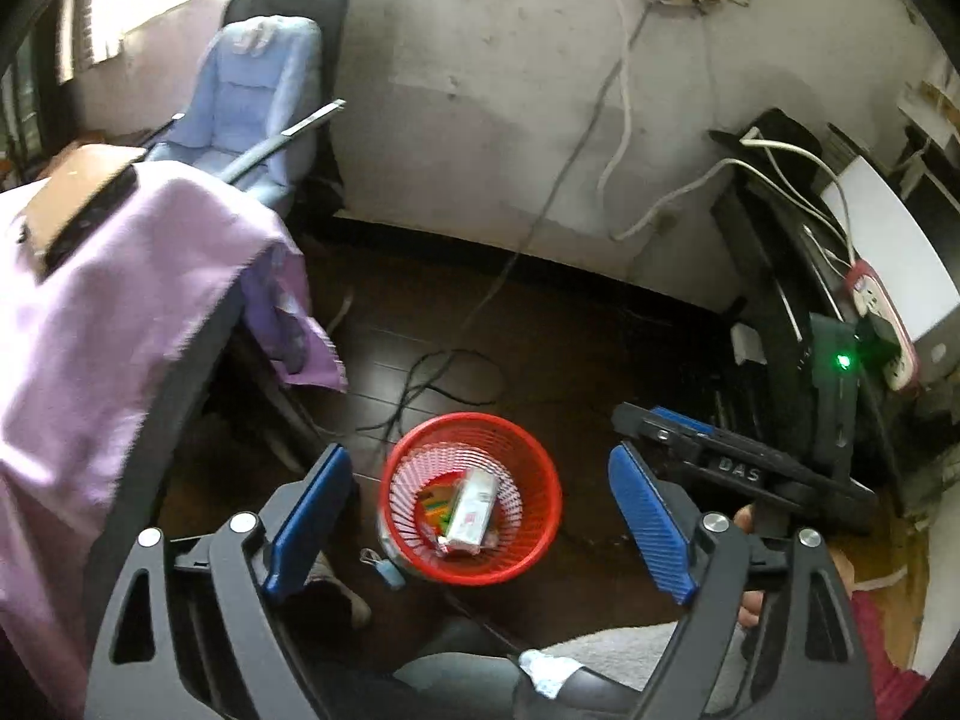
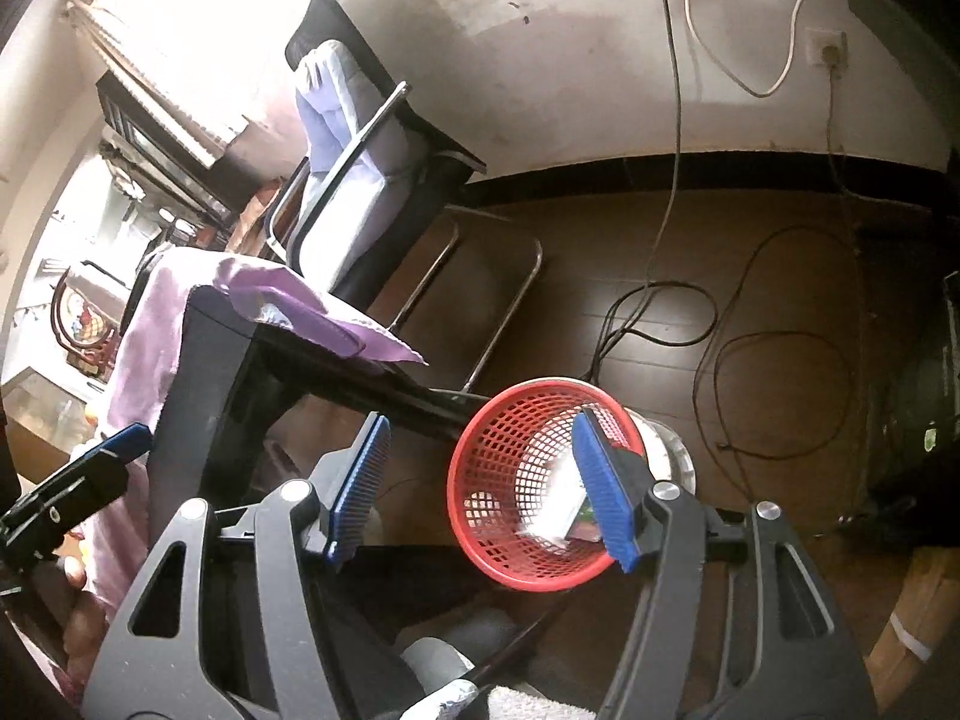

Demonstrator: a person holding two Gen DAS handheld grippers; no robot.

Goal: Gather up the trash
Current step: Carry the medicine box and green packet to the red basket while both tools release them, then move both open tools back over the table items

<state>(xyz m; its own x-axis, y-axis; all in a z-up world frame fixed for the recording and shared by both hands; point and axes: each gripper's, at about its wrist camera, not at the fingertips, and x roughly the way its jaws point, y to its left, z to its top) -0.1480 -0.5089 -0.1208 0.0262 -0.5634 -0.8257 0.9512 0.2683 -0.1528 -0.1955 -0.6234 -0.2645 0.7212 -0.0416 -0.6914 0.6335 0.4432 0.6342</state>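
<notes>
A red mesh wastebasket (image 1: 540,498) stands on the dark wooden floor. Inside it lie a white carton (image 1: 474,510) and some coloured wrappers (image 1: 441,507). My left gripper (image 1: 480,516) hangs above the basket, open wide, with nothing between its blue pads. My right gripper (image 2: 480,492) is open too and holds nothing. In its view the basket (image 2: 480,498) lies beyond the fingers, the white carton (image 2: 558,516) partly hidden by the right pad. The right gripper (image 1: 678,438) shows at the right of the left wrist view, and the left gripper (image 2: 90,468) at the left edge of the right wrist view.
A dark table draped in a purple cloth (image 1: 120,300) stands to the left of the basket. An office chair with a blue cushion (image 1: 258,108) is behind it. Cables (image 2: 690,324) trail over the floor. A power strip (image 1: 882,324) sits on the right. A small blue item (image 1: 387,570) lies by the basket.
</notes>
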